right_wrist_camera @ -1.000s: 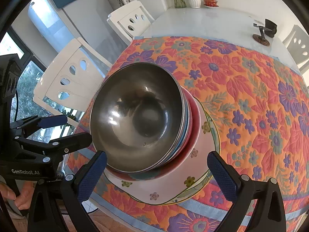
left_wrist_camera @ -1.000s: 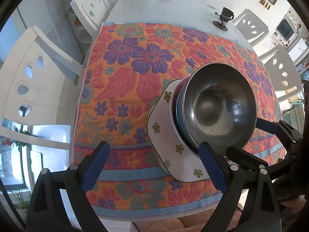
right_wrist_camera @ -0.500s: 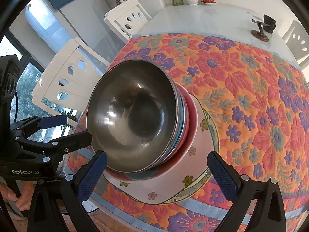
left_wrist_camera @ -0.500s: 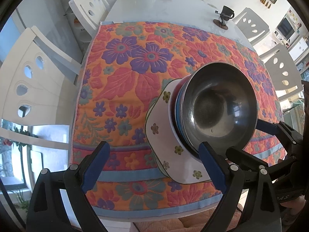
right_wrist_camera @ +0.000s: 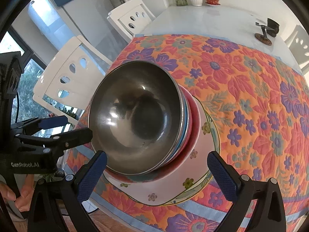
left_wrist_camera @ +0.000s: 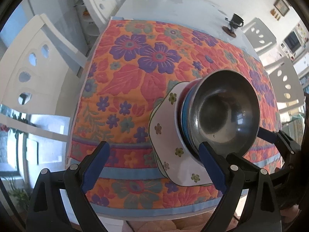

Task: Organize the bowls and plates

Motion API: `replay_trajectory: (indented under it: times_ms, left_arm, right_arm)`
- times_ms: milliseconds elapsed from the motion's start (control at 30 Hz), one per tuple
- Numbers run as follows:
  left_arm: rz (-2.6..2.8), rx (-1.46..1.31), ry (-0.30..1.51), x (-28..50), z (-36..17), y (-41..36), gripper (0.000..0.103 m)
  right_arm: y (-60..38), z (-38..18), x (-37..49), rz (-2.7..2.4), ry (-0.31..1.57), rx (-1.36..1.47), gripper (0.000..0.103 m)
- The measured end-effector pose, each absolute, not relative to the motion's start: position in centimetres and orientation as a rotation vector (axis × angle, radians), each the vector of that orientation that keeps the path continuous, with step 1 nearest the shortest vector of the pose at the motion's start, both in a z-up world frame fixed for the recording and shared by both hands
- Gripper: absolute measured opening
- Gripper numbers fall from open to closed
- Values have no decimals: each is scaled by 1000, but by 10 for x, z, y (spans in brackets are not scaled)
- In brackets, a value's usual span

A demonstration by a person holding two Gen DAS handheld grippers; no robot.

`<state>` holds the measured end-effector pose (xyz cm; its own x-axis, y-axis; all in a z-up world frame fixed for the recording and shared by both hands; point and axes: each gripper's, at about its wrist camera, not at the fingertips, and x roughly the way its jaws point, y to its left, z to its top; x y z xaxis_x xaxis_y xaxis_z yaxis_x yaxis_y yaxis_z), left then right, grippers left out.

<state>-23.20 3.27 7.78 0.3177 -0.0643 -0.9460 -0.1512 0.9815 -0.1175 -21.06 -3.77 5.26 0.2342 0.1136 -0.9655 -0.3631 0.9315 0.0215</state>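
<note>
The stack, a steel bowl (right_wrist_camera: 139, 116) on blue and red bowls on a flowered plate (right_wrist_camera: 195, 176), sits at the near edge of the bench (left_wrist_camera: 173, 5), on the floral cloth (left_wrist_camera: 135, 81). Both tools are spread wide and hold nothing: the left tool (left_wrist_camera: 154, 166) has one finger beside the stack, and the right tool (right_wrist_camera: 158, 174) frames it.

The bowls look tilted, I judge. A nudge from either finger could slide them or push the plate over the edge.

Farther off stand a dark cup (left_wrist_camera: 236, 19) and vases; chairs ring the bench. Nothing blocks the stack.
</note>
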Motion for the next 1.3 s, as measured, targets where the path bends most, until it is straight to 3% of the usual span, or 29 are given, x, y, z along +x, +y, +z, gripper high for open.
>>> replay_trajectory:
  times_ms: [1300]
  left_arm:
    - [234, -305, 1212, -229, 82, 39, 93]
  right_arm:
    - [-39, 53, -189, 494, 1299, -308, 103]
